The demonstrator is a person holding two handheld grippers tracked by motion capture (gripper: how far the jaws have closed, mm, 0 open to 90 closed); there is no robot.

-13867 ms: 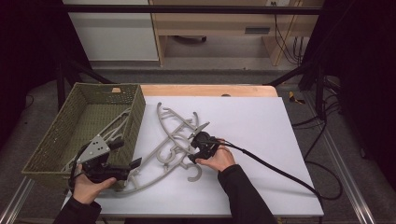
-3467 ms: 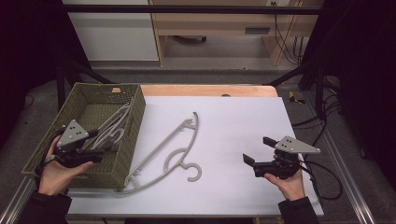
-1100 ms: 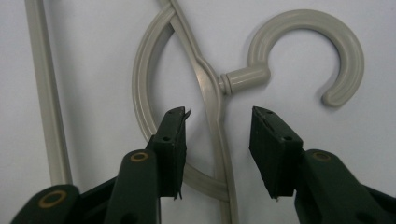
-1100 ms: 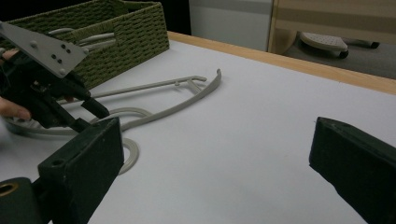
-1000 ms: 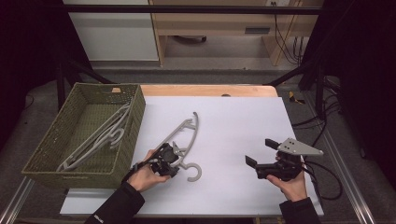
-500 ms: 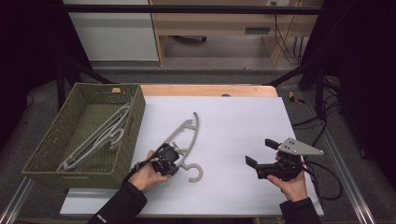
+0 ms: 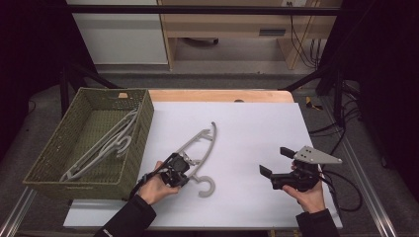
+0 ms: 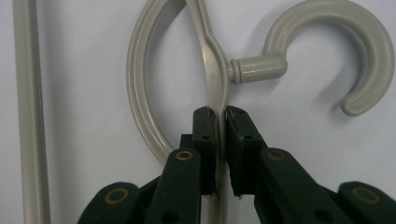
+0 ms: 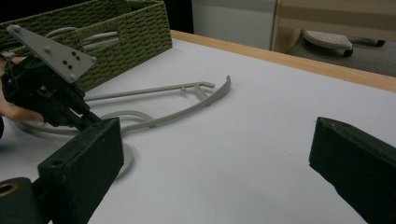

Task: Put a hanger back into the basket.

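Note:
One grey plastic hanger (image 7: 200, 143) lies slantwise on the white table top, its hook (image 7: 208, 186) toward the near edge. My left gripper (image 7: 180, 170) sits at the hanger's neck. In the left gripper view its jaws have just been closing and now pinch the hanger's thin rib (image 8: 212, 60) just below the hook (image 8: 373, 51); left gripper (image 8: 221, 116) is shut on it. My right gripper (image 7: 274, 162) hovers low at the right front, jaws wide apart with nothing between them. The right gripper view (image 9: 219, 163) looks across at the hanger (image 9: 187, 109) and the left gripper (image 9: 46, 93).
A green woven basket (image 7: 143, 128) stands at the table's left with grey hangers (image 7: 106, 145) lying inside. The table (image 7: 257, 123) has a wooden strip along its far edge. A black cable (image 7: 346, 190) trails from the right gripper over the right edge.
Several hangers lay on the table at first; now one does, with others in the basket. The left hand came from the basket to this hanger. Over the last second neither hand moved.

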